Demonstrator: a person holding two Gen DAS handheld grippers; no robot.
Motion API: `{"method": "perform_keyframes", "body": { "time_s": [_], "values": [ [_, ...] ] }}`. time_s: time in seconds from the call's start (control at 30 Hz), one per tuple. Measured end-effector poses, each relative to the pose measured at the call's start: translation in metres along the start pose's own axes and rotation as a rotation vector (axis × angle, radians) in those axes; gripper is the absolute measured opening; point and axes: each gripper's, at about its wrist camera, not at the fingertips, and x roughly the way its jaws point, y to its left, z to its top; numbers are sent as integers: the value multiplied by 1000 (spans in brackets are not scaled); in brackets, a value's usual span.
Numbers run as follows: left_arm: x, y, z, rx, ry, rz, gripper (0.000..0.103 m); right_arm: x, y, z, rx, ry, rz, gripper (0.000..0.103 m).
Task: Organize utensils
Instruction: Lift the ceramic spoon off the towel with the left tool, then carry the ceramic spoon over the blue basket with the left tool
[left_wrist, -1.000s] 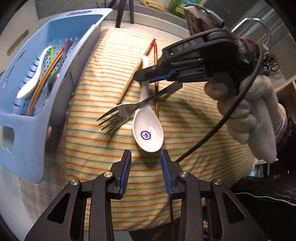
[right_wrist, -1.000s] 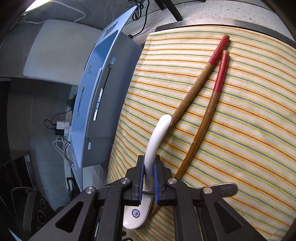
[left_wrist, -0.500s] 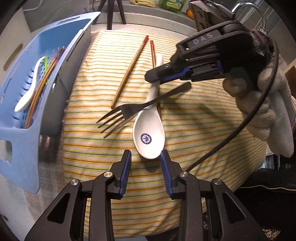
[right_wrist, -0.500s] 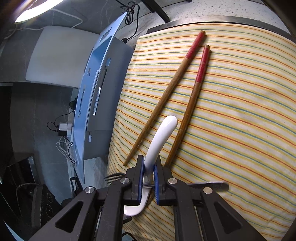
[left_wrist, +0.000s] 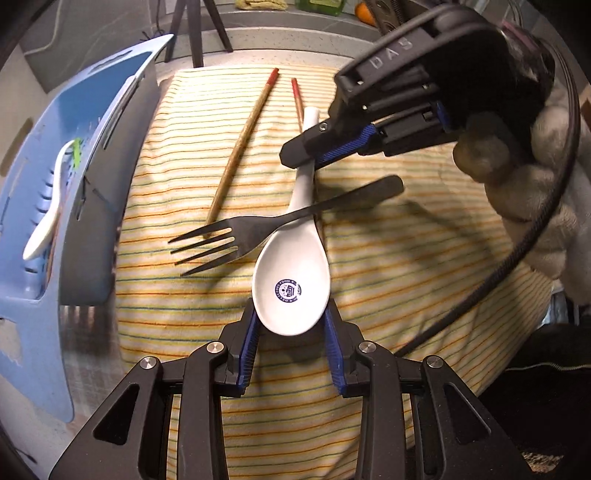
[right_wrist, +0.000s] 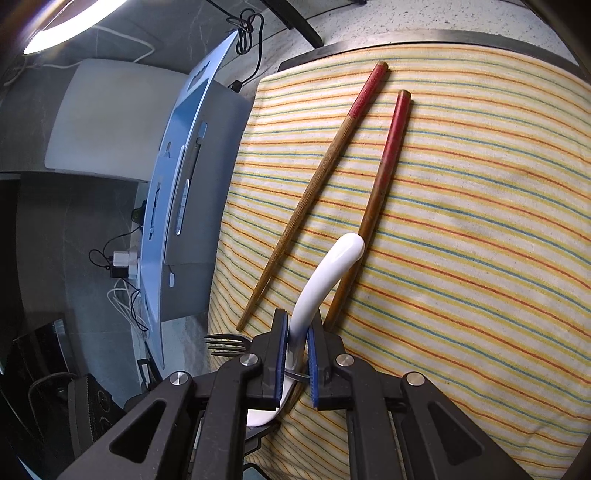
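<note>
A white ceramic spoon (left_wrist: 291, 284) lies on a striped cloth (left_wrist: 388, 258), its handle (right_wrist: 325, 273) pointing away. My right gripper (right_wrist: 295, 332) is shut on the spoon's handle; it also shows in the left wrist view (left_wrist: 306, 158). My left gripper (left_wrist: 291, 325) is open, its blue pads on either side of the spoon's bowl. A dark metal fork (left_wrist: 258, 229) lies across the spoon's handle. Two wooden chopsticks with red ends (right_wrist: 325, 173) lie on the cloth beyond.
A blue plastic basket (left_wrist: 74, 184) stands left of the cloth and holds another white spoon (left_wrist: 48, 214) and some sticks. Its side shows in the right wrist view (right_wrist: 177, 206). Counter clutter lies at the back.
The spoon, held by my right gripper, has slid toward my left gripper, and its bowl now lies between the left pads. The fork has shifted along with it.
</note>
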Motion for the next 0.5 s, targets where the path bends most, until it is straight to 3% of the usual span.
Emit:
{"method": "perform_keyframes", "body": {
  "time_s": [0.13,0.5],
  "values": [
    [-5,-3,3,-16,-10,-40,31,-12,0,-3,9,-17,10,9],
    [-50,-23,21,7,-107,-46,29,-71,6,-7,11,-119,98,8]
  ]
}}
